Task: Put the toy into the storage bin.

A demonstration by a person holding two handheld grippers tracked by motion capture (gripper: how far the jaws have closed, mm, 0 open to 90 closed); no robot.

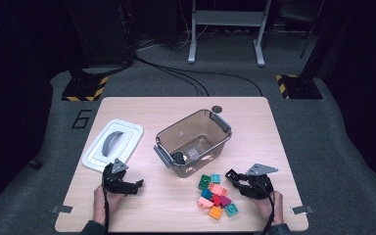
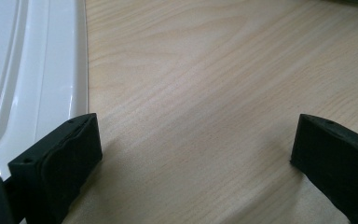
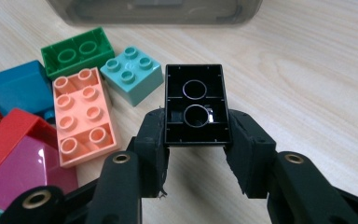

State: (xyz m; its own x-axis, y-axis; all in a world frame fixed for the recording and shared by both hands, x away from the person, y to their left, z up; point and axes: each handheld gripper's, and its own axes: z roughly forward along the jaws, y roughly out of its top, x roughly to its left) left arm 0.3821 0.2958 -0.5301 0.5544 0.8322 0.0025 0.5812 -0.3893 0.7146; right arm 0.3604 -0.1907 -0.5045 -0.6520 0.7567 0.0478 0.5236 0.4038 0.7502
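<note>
The right gripper (image 3: 196,140) squeezes a black plastic building brick (image 3: 195,105) between its jaws, hollow side up, beside the colourful brick pile (image 1: 215,196).

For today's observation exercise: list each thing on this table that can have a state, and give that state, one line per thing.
Storage bin: open, lid off, one black brick inside.
Lid: lying flat on the table, left of the bin.
Black brick: held, hollow underside facing the camera.
Right gripper: jaws shut on the black brick.
Left gripper: jaws open, nothing between them.
Brick pile: loose on the table.
</note>
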